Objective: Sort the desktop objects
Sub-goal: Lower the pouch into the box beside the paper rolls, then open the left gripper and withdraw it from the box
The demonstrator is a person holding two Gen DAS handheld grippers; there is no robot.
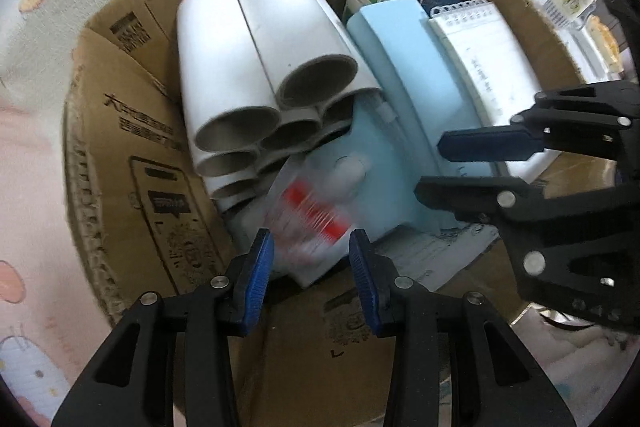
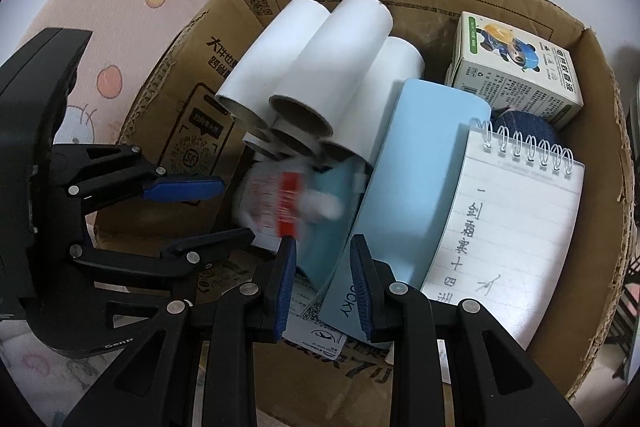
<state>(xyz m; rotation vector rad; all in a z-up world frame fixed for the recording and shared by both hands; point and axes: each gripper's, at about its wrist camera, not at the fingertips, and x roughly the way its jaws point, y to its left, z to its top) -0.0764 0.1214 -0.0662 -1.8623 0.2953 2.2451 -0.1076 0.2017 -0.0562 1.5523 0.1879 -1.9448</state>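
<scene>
Cartoon-print mat under cardboard box (image 1: 132,187), already packed: tubes (image 1: 224,67), notebook (image 2: 516,223). Blurred red-labelled bottle (image 1: 316,211) drops below my released left claw (image 1: 311,279); right claw (image 2: 323,287) empty, nearly clenched.

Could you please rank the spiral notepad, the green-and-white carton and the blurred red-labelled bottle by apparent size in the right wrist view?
1. spiral notepad
2. green-and-white carton
3. red-labelled bottle, blurred; carton lies farther away, so these two are uncertain.

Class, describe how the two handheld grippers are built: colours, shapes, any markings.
Both grippers, left and right, are black plastic linkages with cut-out arms, silver rivet pins and ribbed blue pads. The left body carries partly readable white lettering in the right view.
</scene>
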